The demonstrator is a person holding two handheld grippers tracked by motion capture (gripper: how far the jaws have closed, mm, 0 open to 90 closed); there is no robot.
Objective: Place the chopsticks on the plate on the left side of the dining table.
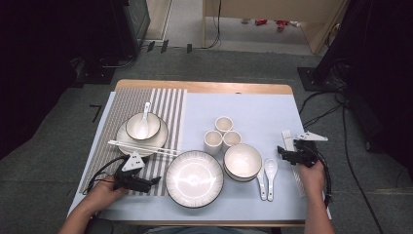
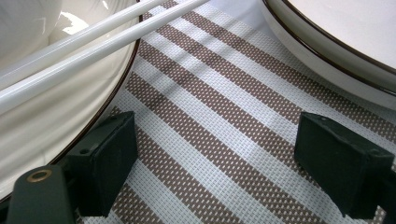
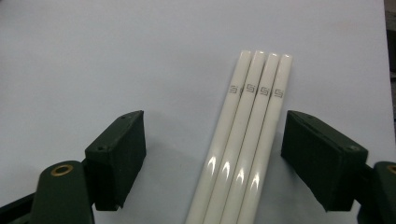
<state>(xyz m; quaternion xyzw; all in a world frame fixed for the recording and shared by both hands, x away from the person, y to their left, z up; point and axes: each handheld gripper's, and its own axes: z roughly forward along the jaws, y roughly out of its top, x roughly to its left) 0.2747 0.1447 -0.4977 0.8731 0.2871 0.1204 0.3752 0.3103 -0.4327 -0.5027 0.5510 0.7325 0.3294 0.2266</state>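
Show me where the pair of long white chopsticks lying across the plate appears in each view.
High view: the pair of long white chopsticks lies left of centre, across the white dark-rimmed plate.
Left gripper view: the pair crosses the upper left diagonally.
Right gripper view: instead, four other white sticks.
Shared landmark: the brown-striped woven mat.

small square key-pattern mark, on each of four chopsticks [image 3: 256, 135], no readable words

My right gripper [image 3: 212, 158] has jaws spread over four white chopsticks [image 3: 247, 140]; bare table [image 3: 93, 56] lies to their left. My left gripper [image 2: 217, 163] sits on striped placemat [image 2: 224, 112], hemmed between chopstick-bearing plate [image 2: 56, 121] and large plate [image 2: 327, 60].
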